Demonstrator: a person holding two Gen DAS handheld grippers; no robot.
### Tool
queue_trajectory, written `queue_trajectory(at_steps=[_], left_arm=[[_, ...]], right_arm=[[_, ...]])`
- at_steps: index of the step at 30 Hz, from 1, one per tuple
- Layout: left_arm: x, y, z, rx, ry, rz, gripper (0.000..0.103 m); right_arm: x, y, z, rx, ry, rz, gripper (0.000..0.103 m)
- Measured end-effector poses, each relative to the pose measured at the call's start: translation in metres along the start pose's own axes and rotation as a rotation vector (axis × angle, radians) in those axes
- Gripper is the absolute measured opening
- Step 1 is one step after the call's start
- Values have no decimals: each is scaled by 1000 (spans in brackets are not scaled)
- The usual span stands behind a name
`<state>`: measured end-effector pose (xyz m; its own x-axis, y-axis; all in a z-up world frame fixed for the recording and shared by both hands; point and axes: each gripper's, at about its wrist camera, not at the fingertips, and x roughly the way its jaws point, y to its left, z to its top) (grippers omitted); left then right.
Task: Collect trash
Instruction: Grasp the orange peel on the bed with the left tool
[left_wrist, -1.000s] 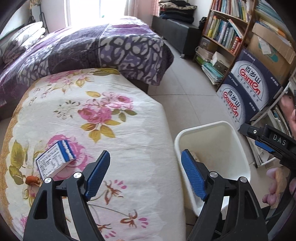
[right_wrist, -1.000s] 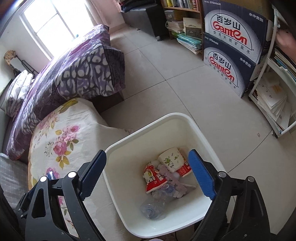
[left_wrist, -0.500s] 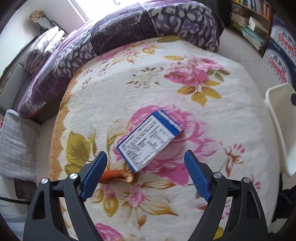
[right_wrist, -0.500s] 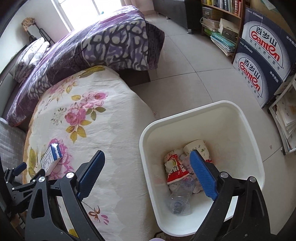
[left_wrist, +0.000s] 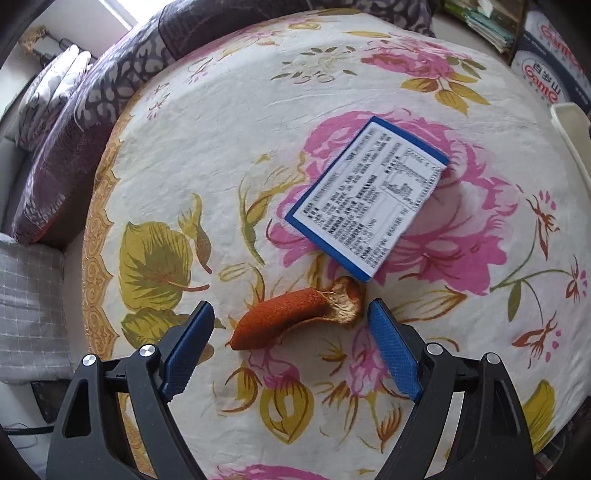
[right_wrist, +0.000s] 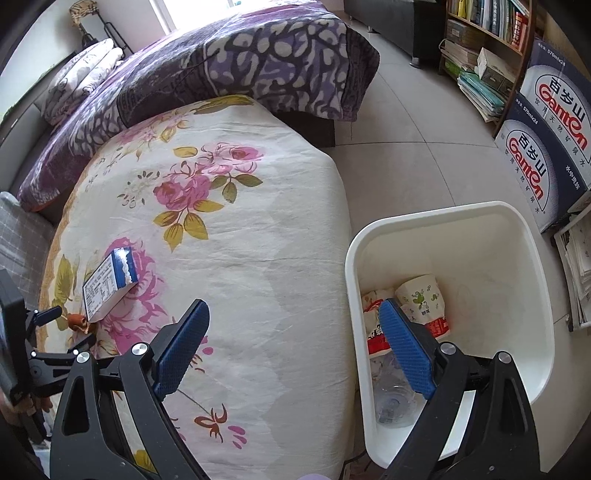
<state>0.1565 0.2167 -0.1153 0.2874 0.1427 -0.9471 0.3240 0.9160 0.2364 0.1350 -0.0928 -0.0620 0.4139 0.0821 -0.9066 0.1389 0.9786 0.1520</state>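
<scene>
An orange peel (left_wrist: 295, 317) lies on the floral cloth (left_wrist: 258, 110), right between the open fingers of my left gripper (left_wrist: 290, 314). A blue-and-white carton (left_wrist: 369, 195) lies flat just beyond the peel. In the right wrist view the carton (right_wrist: 107, 284) and peel (right_wrist: 77, 320) sit at the left, with the left gripper (right_wrist: 55, 332) over them. My right gripper (right_wrist: 291, 325) is open and empty, above the cloth edge beside the white bin (right_wrist: 491, 229). The bin holds a paper cup (right_wrist: 421, 295), red wrappers and a clear bottle.
A purple patterned quilt (right_wrist: 240, 62) lies behind the floral cloth. Gantēn water boxes (right_wrist: 546, 147) and a bookshelf (right_wrist: 487, 44) stand at the right across the tiled floor. A grey cushion (left_wrist: 29, 302) sits at the left.
My left gripper swung away from the bin and came down over the cloth, so the orange peel now lies between its fingers. My right gripper drew left, off the bin.
</scene>
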Motion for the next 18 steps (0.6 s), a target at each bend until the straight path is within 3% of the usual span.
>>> queue_trajectory(at_steps=[5,11,12,13,14,18], left_arm=[[11,29,-8,-116,-22,-193,75],[5,30,-18,-92,-26,-222,60],[3,29,-19,-88,-29,-225,50],[1,29,-21,-91,-33,-225,28],[-3,26,-23,-102,-28,-248,22],[-6,25,-28,-99,-32,-258,25]], right_arm=[[5,3,-1,-8,10,-11,89],[14,8,-3,-1,28,-4,89],[15,11,-4,-9,27,-4,89],[15,13,-6,-17,26,-4,89],[15,15,-6,-23,26,-4,89],[17,22,-10,-48,24,-3,89]])
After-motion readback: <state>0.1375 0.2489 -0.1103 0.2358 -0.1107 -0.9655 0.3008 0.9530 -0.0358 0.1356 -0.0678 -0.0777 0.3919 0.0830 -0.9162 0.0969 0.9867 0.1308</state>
